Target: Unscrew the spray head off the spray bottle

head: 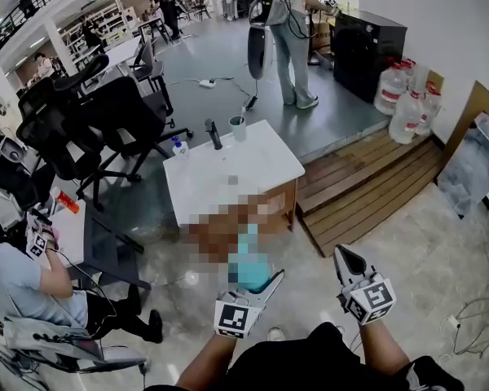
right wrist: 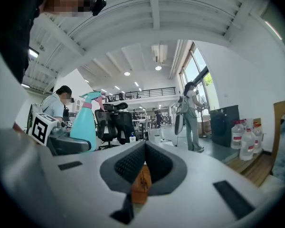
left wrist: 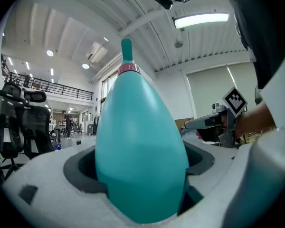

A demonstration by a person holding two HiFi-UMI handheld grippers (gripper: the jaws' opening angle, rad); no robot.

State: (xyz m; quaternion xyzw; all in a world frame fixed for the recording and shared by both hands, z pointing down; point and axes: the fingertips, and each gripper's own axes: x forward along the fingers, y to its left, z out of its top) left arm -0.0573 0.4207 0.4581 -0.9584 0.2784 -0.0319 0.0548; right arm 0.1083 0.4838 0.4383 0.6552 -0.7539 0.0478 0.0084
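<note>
Left tongs (left wrist: 140,177) clamp a smooth, teardrop-shaped teal spray bottle (left wrist: 137,122).

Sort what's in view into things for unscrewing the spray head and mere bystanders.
For the job: spray bottle, clamped in the left gripper; its spray head; right gripper, shut and empty.
Lying about: white table; cup on it; water jugs; office chairs.

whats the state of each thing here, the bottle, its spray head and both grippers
teal plastic spray bottle: upright, clamped by its body in the left jaws
teal and pink spray head: on the bottle, not yet unscrewed
left gripper: shut on the bottle
right gripper: jaws together, nothing held
</note>
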